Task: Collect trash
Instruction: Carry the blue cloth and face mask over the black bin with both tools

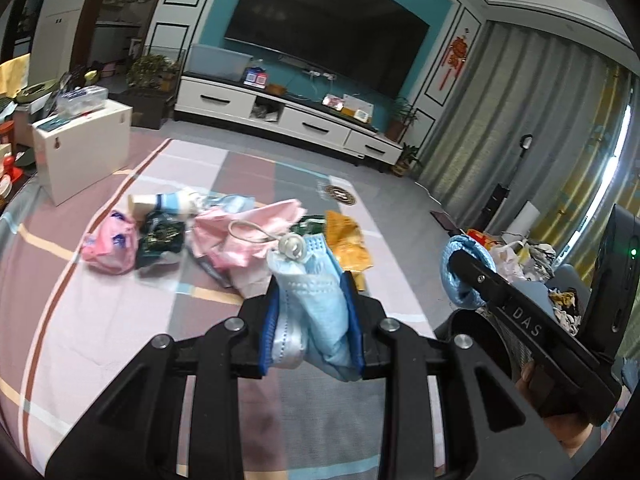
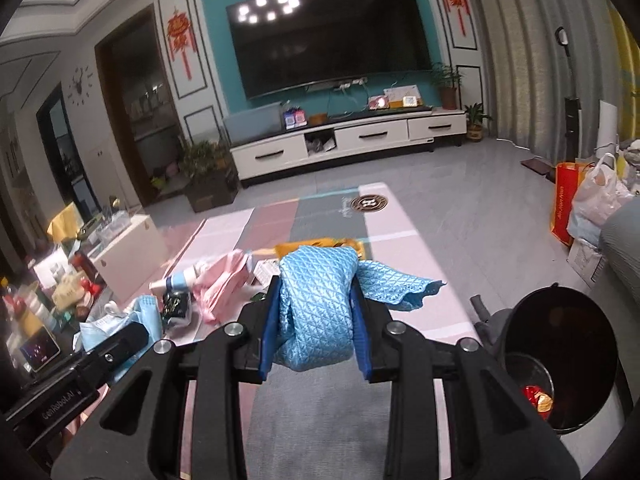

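Both views were evenly lit and moderately bright indoors. Ceiling lamps glared as white spots on the dark TV (image 1: 326, 36). Daylight came through the curtains (image 1: 532, 120) at right. Shadows were soft. Fisheye distortion bent walls and the cabinet (image 2: 344, 142); corners were vignetted black. Slight blur softened the edges, and the gripper frames close to the lens.

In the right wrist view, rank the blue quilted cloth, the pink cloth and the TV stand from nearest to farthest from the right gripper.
1. Blue quilted cloth, clamped in the right gripper.
2. Pink cloth, left, on the mat.
3. TV stand, against the far wall.
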Demonstrator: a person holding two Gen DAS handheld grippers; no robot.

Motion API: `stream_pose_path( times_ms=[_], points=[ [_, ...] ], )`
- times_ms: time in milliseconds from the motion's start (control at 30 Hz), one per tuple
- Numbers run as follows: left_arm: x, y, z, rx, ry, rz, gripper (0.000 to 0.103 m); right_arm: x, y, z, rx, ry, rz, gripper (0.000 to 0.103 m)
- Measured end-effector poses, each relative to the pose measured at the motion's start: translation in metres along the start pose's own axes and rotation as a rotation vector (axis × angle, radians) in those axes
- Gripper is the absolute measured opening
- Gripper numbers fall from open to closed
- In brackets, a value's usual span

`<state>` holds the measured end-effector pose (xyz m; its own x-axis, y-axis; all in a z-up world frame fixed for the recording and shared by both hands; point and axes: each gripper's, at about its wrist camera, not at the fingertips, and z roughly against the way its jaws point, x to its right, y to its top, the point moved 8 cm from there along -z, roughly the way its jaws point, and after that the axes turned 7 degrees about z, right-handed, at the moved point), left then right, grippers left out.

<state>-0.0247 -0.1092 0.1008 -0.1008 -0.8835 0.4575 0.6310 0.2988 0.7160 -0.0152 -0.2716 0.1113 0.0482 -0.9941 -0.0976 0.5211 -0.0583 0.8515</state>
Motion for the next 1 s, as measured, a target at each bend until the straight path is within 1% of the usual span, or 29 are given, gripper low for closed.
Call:
stream_pose_path(
  times_ms=[167,467,533,633,833,1000],
  points=[
    [0.028,-0.005,-0.005,-0.007,-0.037,-0.021,0.030,0.022,0.002,0.014,0.024,-0.037,-0.029,0.032],
    [0.082,-0.020,-0.025,-0.049,-0.109,-0.073,0.030,0.073,-0.001,0.039,0.068,-0.101,-0.118,0.033],
    [0.093,-0.023,-0.029,-0.060,-0.126,-0.080,0.030,0.085,-0.003,0.041,0.065,-0.122,-0.140,0.033],
    [0.110,-0.031,-0.034,-0.072,-0.147,-0.103,0.030,0.098,-0.009,0.044,0.065,-0.117,-0.182,0.033],
    [0.138,-0.048,-0.048,-0.115,-0.190,-0.130,0.030,0.129,-0.018,0.052,0.065,-0.162,-0.254,0.033],
    [0.160,-0.065,-0.058,-0.149,-0.217,-0.160,0.030,0.152,-0.028,0.053,0.044,-0.228,-0.285,0.034]
  ],
)
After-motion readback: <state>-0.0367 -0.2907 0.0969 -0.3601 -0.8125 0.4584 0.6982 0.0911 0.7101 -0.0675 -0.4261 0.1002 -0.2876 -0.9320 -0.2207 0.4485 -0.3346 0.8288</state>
